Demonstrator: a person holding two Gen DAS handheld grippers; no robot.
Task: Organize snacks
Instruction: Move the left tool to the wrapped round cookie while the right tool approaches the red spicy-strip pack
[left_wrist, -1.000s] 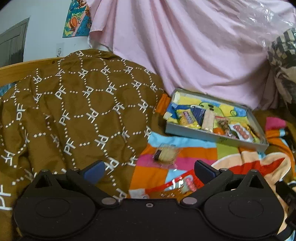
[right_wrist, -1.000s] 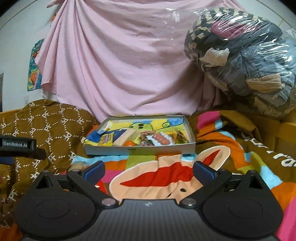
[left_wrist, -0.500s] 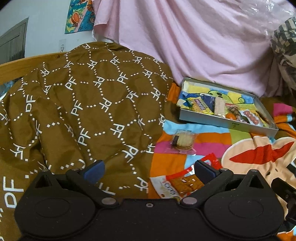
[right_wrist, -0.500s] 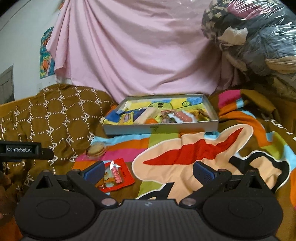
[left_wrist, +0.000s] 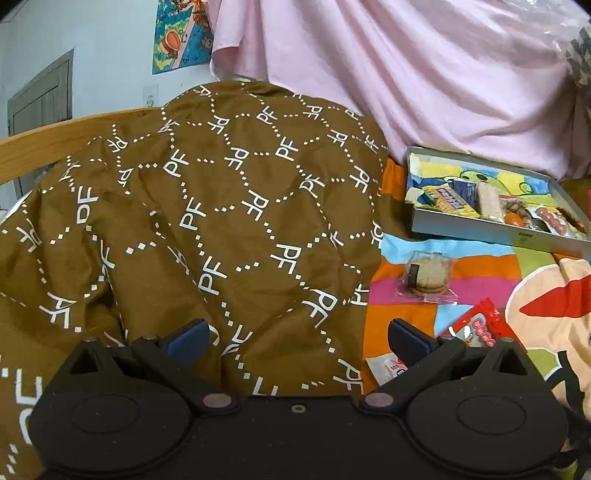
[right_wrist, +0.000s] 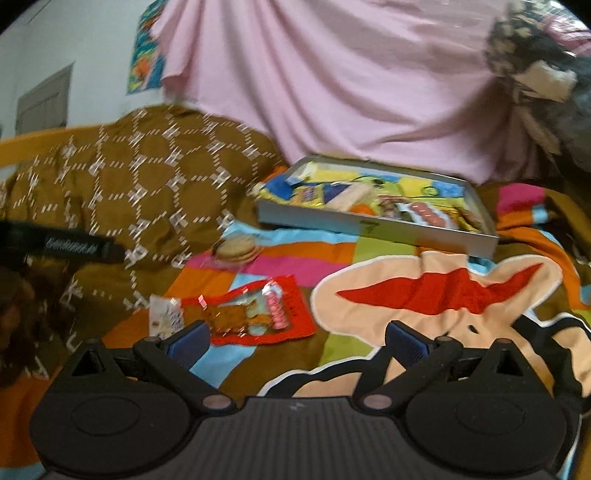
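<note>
A grey tray (left_wrist: 480, 230) (right_wrist: 369, 225) holding several snacks lies on the colourful bedspread. In front of it lie a clear-wrapped sandwich cookie (left_wrist: 426, 275) (right_wrist: 236, 249), a red snack packet (right_wrist: 258, 314) (left_wrist: 480, 326) and a small white packet (right_wrist: 166, 317) (left_wrist: 388, 367). My left gripper (left_wrist: 297, 338) is open and empty, above the brown blanket, left of the loose snacks. My right gripper (right_wrist: 295, 338) is open and empty, just in front of the red packet.
A brown patterned blanket (left_wrist: 203, 221) is heaped at the left against a wooden bed rail (left_wrist: 55, 136). A pink sheet (right_wrist: 332, 85) hangs behind the tray. A plastic-wrapped bundle of clothes (right_wrist: 546, 81) sits at the back right. The left gripper's body (right_wrist: 66, 245) shows at the left of the right wrist view.
Both grippers have swung left and drawn back from the tray. The loose cookie and red packet have come into the right wrist view. Both stay open.
</note>
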